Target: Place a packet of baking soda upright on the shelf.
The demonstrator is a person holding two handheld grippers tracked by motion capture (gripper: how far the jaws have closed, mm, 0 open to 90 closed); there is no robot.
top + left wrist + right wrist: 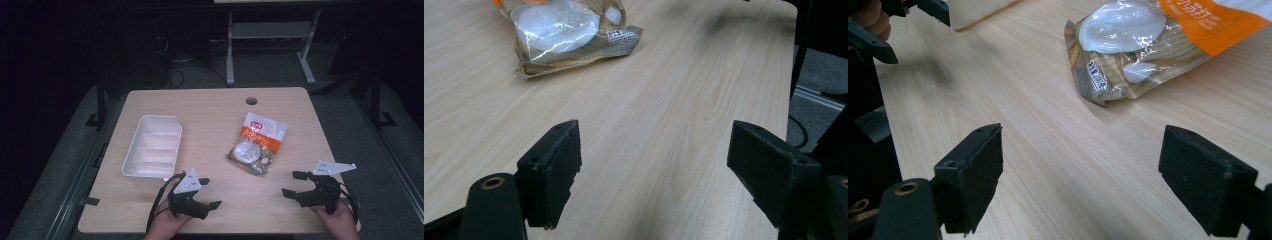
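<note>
My left black plastic claw (209,192) has two thick, blocky fingers (551,175), a brass ring by one, and a grey three-cornered plate with small screws on top. A black cable loops from it. My right black claw (294,184) looks alike.

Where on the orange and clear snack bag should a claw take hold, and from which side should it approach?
Probably the near sealed bottom edge of the snack bag. The bag lies flat on the table, so only its thin edges offer a bite; its middle bulges with contents. That edge faces both open claws, and the right claw looks slightly closer, so come in low from the person's side.
</note>
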